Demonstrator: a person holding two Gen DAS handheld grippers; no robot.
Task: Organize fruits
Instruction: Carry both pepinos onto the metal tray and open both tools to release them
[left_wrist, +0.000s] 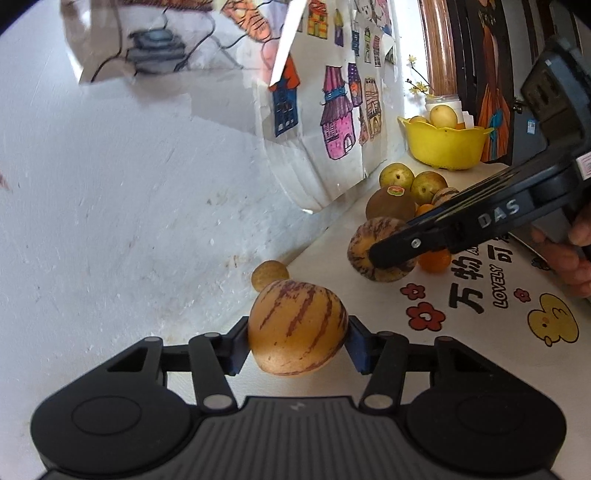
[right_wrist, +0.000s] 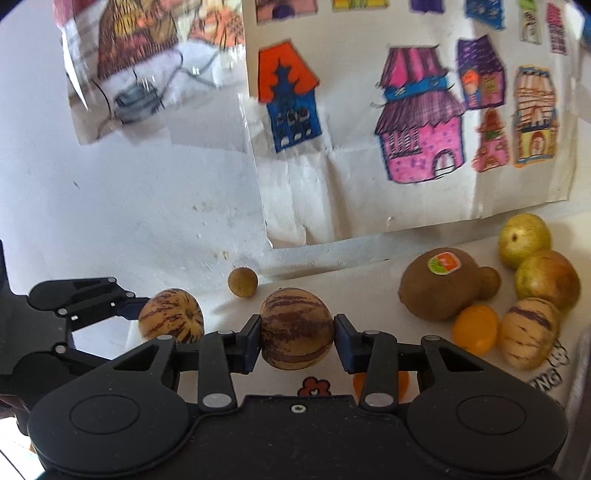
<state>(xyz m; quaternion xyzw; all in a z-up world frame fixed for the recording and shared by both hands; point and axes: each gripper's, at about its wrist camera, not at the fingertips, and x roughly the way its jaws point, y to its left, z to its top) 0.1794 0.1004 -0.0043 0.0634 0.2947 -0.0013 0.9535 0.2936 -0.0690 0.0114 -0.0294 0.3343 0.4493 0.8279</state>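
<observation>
My left gripper (left_wrist: 297, 343) is shut on a tan striped melon (left_wrist: 297, 328), pads pressing both its sides just above the white printed mat (left_wrist: 480, 314). In the right wrist view that melon (right_wrist: 171, 317) shows at left with the left gripper's fingers (right_wrist: 127, 309) on it. My right gripper (right_wrist: 297, 339) is shut on a second striped melon (right_wrist: 295, 328). From the left wrist view this second melon (left_wrist: 364, 243) lies further right, the right gripper (left_wrist: 384, 254) clamped across it. A third striped melon (right_wrist: 528, 332) rests at the right.
A yellow basket (left_wrist: 443, 144) with yellow fruit stands at the back by the wall. Loose fruit lies near it: a kiwi (right_wrist: 439, 282), two green-yellow apples (right_wrist: 524, 240), a small orange (right_wrist: 475, 328) and a small brown round fruit (right_wrist: 242, 281). Drawings hang on the wall (right_wrist: 147, 221).
</observation>
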